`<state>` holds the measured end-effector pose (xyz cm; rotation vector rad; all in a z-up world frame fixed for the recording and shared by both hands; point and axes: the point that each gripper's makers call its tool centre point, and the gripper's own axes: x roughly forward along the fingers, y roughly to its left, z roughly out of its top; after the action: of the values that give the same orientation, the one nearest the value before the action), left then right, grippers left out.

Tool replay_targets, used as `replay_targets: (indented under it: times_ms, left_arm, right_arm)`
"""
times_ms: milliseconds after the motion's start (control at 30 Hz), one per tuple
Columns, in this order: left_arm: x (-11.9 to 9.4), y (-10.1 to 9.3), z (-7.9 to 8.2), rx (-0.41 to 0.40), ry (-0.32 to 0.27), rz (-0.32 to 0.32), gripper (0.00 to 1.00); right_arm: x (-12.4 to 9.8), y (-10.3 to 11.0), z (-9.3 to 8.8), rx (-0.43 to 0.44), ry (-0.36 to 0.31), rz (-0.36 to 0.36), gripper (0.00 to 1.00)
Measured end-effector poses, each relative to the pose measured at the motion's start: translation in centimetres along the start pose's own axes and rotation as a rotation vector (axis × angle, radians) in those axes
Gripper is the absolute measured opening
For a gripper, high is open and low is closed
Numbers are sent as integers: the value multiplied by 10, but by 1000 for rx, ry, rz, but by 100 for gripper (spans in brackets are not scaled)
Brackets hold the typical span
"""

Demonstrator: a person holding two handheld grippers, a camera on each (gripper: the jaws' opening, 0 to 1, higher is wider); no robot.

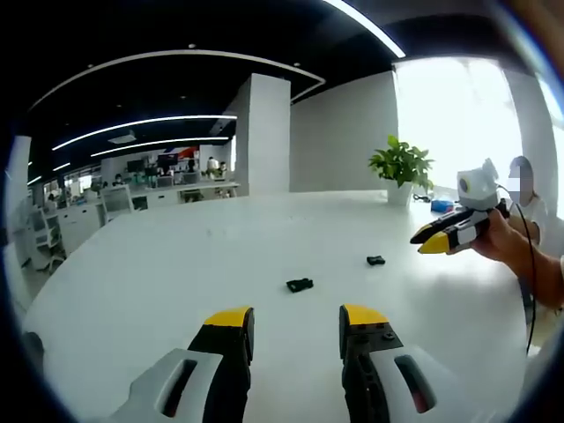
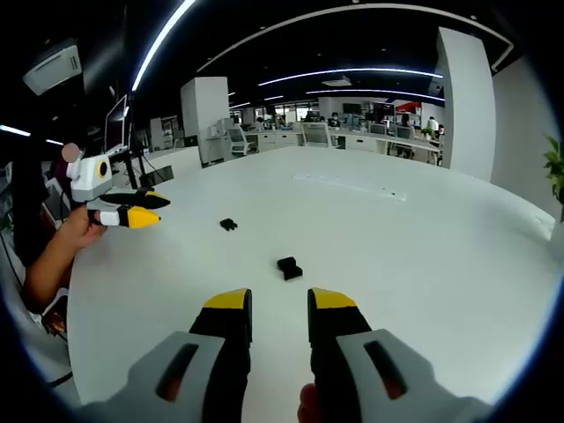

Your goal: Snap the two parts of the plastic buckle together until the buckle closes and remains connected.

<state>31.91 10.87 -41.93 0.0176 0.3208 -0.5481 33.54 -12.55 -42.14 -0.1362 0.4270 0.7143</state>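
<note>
The white tabletop (image 1: 176,264) carries 2 black buckle halves, lying well apart and not yet joined. Above it, the left gripper (image 1: 296,328) has its fingers apart and empty, with one buckle half (image 1: 300,285) just ahead of the tips and the other buckle half (image 1: 375,260) farther off to their right. The right gripper (image 2: 279,310) is also parted and empty. To do this well, each gripper should probably clamp 1 half by its body, leaving the mating ends free and aligned.
</note>
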Motion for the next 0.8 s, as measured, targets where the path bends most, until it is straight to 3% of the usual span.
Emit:
replay_targets:
  times_ms: [333,433,800]
  left_arm:
    - [8,3,1,8,10,-12,38]
    - [9,0,7,-44,-11,-59,38]
    - [16,8,11,-10,0,-53,38]
  right_arm:
    - [7,-3,6,-15,2,12,25]
    - [10,-3,8,-23,6,21,25]
    - [20,-4,13,-41,22,47,25]
